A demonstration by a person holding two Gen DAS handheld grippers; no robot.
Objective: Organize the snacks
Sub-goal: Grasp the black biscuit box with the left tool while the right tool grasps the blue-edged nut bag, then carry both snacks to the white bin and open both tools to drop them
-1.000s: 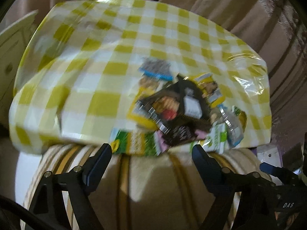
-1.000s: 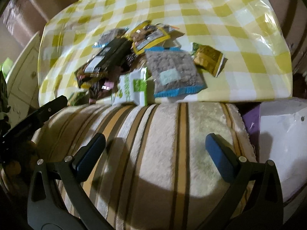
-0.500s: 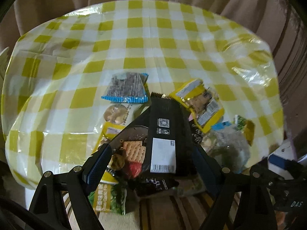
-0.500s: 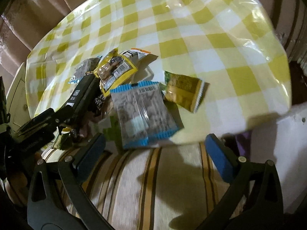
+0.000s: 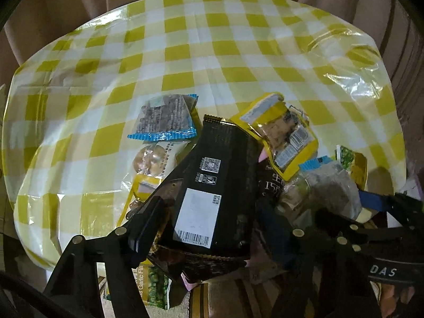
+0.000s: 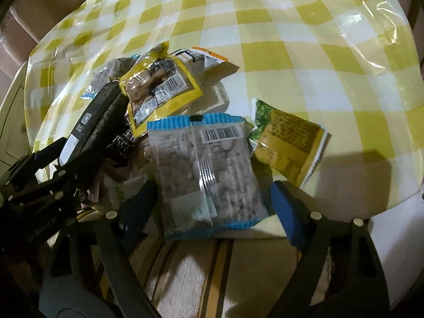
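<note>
A pile of snack packets lies at the near edge of the table with a yellow-checked cloth (image 5: 212, 53). My left gripper (image 5: 209, 222) points down over the pile with a long black packet (image 5: 212, 185) between its fingers. Its jaws are closing, and I see no firm pinch on the packet. My right gripper (image 6: 212, 206) straddles a clear packet with blue ends (image 6: 206, 175). Its jaws are closing too, and its blue pads (image 6: 286, 209) stand just beside the packet's edges. A yellow packet (image 6: 159, 87) rests on the pile behind both.
A green-and-gold packet (image 6: 288, 143) lies right of the clear one. Another blue-edged packet (image 5: 167, 119), a round-biscuit packet (image 5: 153, 159) and a green pea packet (image 5: 152, 283) lie to the left. A striped cushion (image 6: 198, 273) is below the table edge, and curtains hang behind.
Both grippers moved forward from over the striped cushion onto the pile. Their jaws narrowed, the left around the black packet and the right around the clear blue-ended one.
</note>
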